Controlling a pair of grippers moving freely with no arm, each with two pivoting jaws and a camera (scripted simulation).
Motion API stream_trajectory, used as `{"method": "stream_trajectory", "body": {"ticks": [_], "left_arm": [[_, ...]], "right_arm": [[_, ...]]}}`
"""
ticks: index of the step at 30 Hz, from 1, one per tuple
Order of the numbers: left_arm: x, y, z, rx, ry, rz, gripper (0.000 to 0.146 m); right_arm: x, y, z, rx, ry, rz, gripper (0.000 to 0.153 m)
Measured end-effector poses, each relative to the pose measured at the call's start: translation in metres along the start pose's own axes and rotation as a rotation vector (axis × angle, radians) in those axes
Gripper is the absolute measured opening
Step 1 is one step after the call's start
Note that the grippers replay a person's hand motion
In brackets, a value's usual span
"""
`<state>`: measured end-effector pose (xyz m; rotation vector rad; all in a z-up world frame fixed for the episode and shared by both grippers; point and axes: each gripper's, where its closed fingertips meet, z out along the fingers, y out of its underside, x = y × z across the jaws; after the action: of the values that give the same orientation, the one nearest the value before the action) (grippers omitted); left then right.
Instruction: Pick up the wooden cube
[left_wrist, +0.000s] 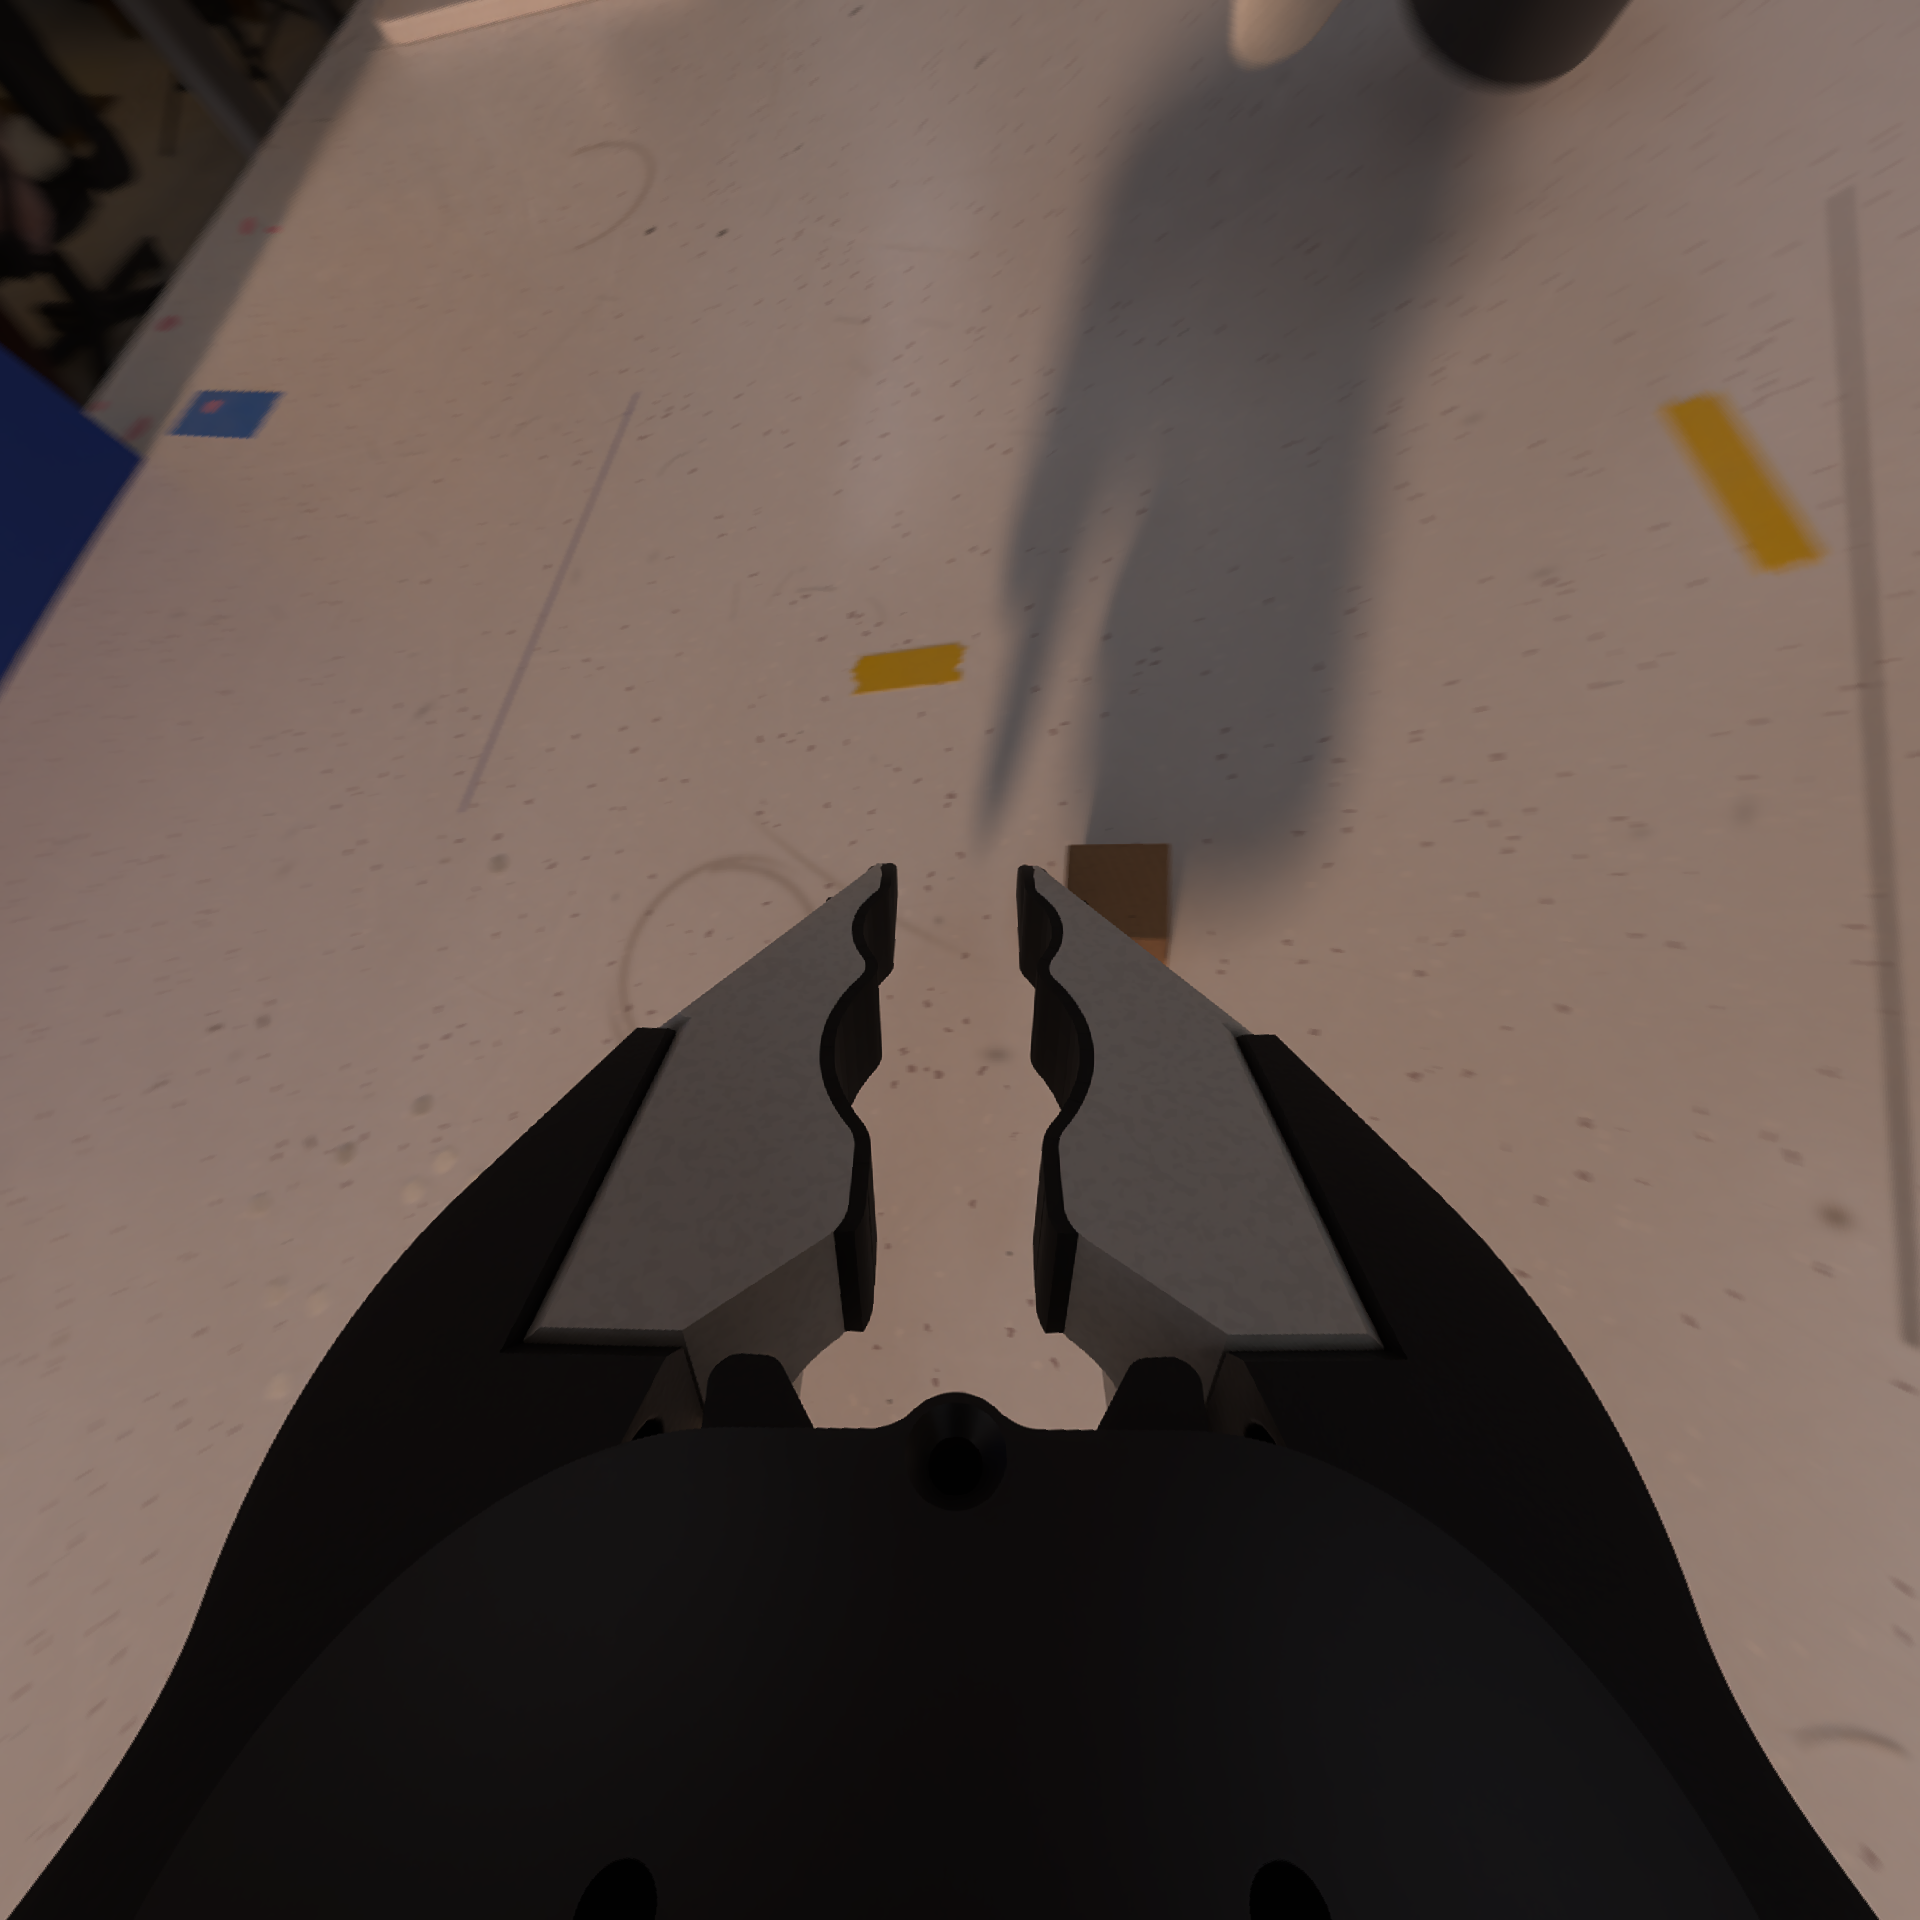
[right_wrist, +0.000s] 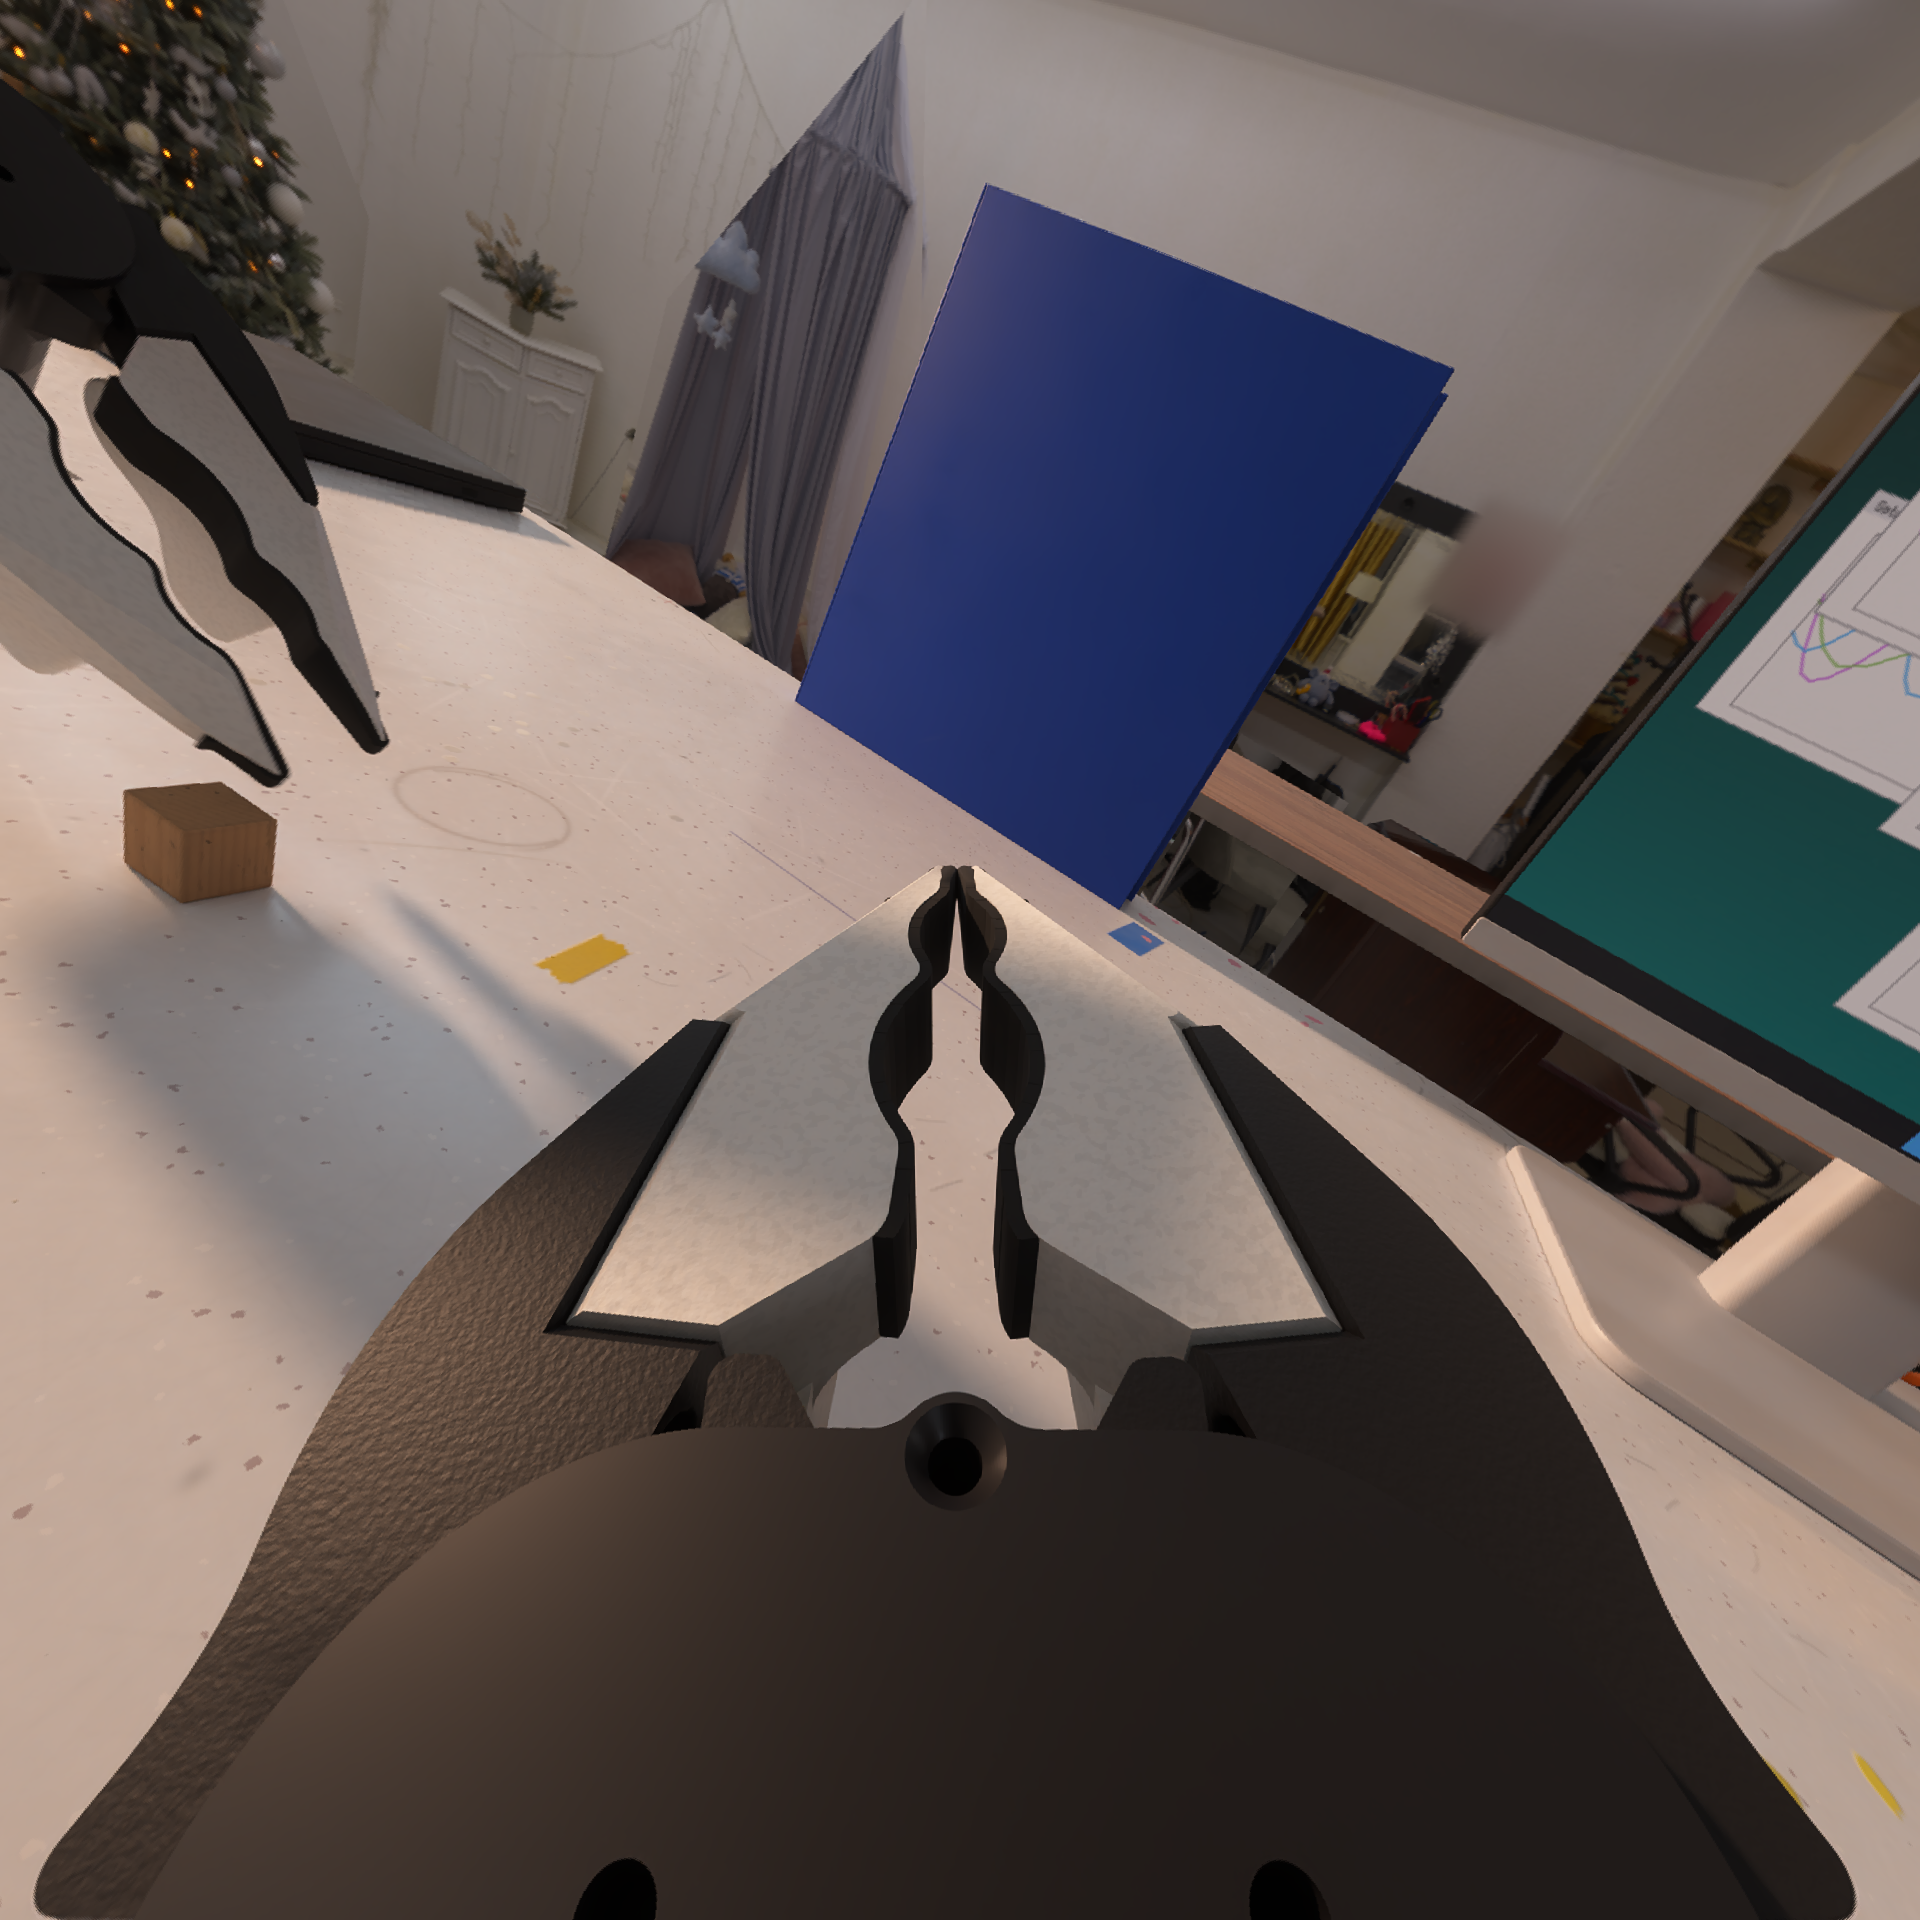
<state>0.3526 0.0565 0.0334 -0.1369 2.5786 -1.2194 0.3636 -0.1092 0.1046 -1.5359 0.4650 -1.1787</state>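
Left gripper (left_wrist: 957, 883) closing in on the cube (left_wrist: 1127, 888), nothing gripped yet.

Left wrist view: jaws standing spread and empty, hanging above the table (left_wrist: 416, 935); cube sitting just right of the right fingertip, partly hidden behind it, so the approach step is in hand. Next move likely calling for a shift right, then descending and closing. Right wrist view: right gripper (right_wrist: 957, 878) idling with tips pressed together, holding nothing; cube (right_wrist: 200, 840) resting flat far to its left, just under the left gripper's (right_wrist: 327, 756) tips. Cube showing no long axis, one vertical edge turned toward this camera.
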Motion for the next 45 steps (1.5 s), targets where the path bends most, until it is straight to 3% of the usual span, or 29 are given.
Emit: {"method": "stream_trajectory", "body": {"ticks": [3,5,19,24,34,45], "left_arm": [[0.01,-0.001,-0.005,0.021,0.109,-0.069,0.025],[0.01,0.003,-0.005,-0.011,0.111,-0.115,0.026],[0.036,0.006,0.006,-0.09,0.205,-0.106,0.031],[0.033,0.007,0.009,-0.106,0.159,-0.066,0.023],[0.031,0.011,0.011,-0.118,0.138,-0.029,0.021],[0.021,-0.008,0.006,0.015,0.045,0.04,0.021]], "right_arm": [[0.0,0.0,0.0,-0.001,0.0,-0.002,0.0],[0.0,0.0,0.0,-0.001,0.0,-0.002,0.0],[-0.001,0.001,0.0,-0.005,0.001,-0.008,0.0],[0.0,0.001,0.0,-0.004,0.0,-0.007,0.0],[-0.001,0.0,0.0,-0.004,-0.001,-0.009,0.0],[-0.001,0.0,0.0,-0.002,-0.001,-0.013,0.0]]}}
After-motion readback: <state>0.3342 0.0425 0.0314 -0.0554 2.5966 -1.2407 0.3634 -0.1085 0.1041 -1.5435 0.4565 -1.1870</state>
